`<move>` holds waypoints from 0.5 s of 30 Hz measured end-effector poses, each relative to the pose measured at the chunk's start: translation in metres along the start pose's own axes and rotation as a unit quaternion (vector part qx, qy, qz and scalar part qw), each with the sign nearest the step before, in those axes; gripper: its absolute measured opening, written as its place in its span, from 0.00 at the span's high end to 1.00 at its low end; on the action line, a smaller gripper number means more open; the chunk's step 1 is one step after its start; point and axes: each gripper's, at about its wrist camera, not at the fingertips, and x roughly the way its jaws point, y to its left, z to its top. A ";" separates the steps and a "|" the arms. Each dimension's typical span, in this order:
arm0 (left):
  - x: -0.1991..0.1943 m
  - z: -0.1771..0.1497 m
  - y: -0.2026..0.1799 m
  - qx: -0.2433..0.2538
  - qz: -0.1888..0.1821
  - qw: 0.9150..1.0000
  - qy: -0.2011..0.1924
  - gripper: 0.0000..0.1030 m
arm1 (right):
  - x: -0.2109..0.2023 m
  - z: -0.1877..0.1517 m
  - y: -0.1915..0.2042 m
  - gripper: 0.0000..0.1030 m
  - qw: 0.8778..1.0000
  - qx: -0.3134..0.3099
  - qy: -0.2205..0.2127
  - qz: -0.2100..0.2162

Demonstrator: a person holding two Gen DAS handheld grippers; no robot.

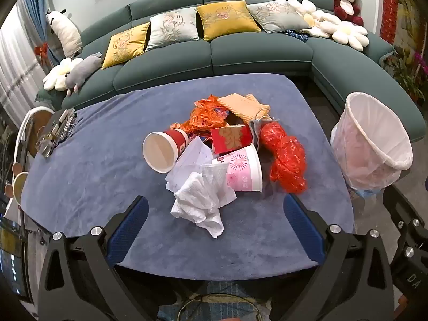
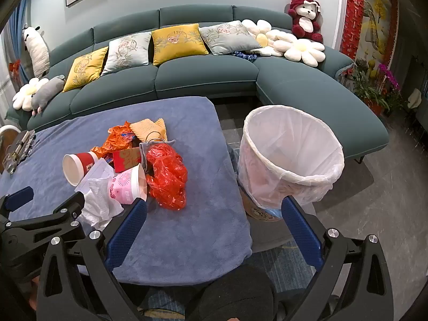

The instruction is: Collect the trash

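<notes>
Left wrist view shows the left gripper point(image 1: 215, 228) spread wide and empty, just short of a crumpled tissue point(image 1: 204, 200) fronting the trash heap: red cup point(image 1: 164, 151), pink cup point(image 1: 244, 169), red plastic bag point(image 1: 287, 155). Further right, the right gripper point(image 2: 214, 220) hangs released between bench point(image 2: 192, 227) and lined bin point(image 2: 290, 160), likely placed for short drops. Blue cloth covers the bench; a green sofa point(image 2: 214, 80) stands behind.
</notes>
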 end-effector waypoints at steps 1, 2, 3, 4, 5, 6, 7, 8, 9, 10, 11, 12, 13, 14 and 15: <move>0.000 0.000 0.000 0.003 0.002 1.000 -0.002 0.06 | 0.000 0.000 0.000 0.07 1.000 0.000 0.000 0.000; 0.001 0.000 0.000 0.003 0.003 1.000 -0.001 0.06 | 0.000 0.000 0.000 0.07 1.000 0.000 -0.001 0.000; 0.001 -0.001 0.001 0.003 0.003 1.000 -0.001 0.06 | 0.000 0.000 0.001 0.07 1.000 0.000 -0.001 0.000; 0.001 -0.001 0.001 0.001 0.003 1.000 -0.001 0.06 | 0.000 0.000 0.001 0.07 1.000 0.001 -0.001 0.001; 0.001 -0.001 0.002 0.000 0.002 1.000 0.001 0.06 | 0.000 0.000 0.001 0.06 1.000 0.000 0.000 0.002; 0.001 -0.001 0.002 -0.001 0.002 1.000 0.001 0.06 | 0.001 0.000 0.001 0.07 1.000 0.000 0.000 0.002; 0.001 -0.001 0.002 -0.001 0.003 1.000 0.001 0.06 | 0.001 0.000 0.001 0.07 1.000 -0.001 0.001 0.002; 0.001 -0.001 0.003 -0.001 0.003 1.000 0.001 0.06 | 0.001 0.000 0.002 0.07 1.000 -0.002 0.001 0.003; 0.001 -0.001 0.003 -0.002 0.004 1.000 0.001 0.06 | 0.001 0.000 0.002 0.07 1.000 -0.002 0.001 0.003; 0.002 -0.001 0.004 -0.003 0.004 1.000 0.002 0.06 | 0.001 0.000 0.002 0.07 1.000 -0.002 0.001 0.002; 0.002 -0.001 0.005 -0.005 0.005 1.000 0.003 0.06 | 0.001 -0.001 0.001 0.07 1.000 -0.002 0.002 0.002; 0.002 -0.001 0.005 -0.005 0.005 1.000 0.003 0.06 | 0.002 -0.001 0.001 0.07 1.000 -0.002 0.002 0.003; 0.002 -0.002 0.006 -0.005 0.005 1.000 0.004 0.06 | 0.001 -0.001 0.002 0.07 1.000 -0.001 0.002 0.002; 0.002 -0.003 0.007 -0.005 0.005 1.000 0.004 0.06 | 0.001 -0.001 0.005 0.07 1.000 -0.001 0.002 0.002; 0.002 -0.003 0.007 -0.005 0.005 1.000 0.004 0.06 | 0.001 -0.001 0.005 0.07 1.000 -0.002 0.002 0.002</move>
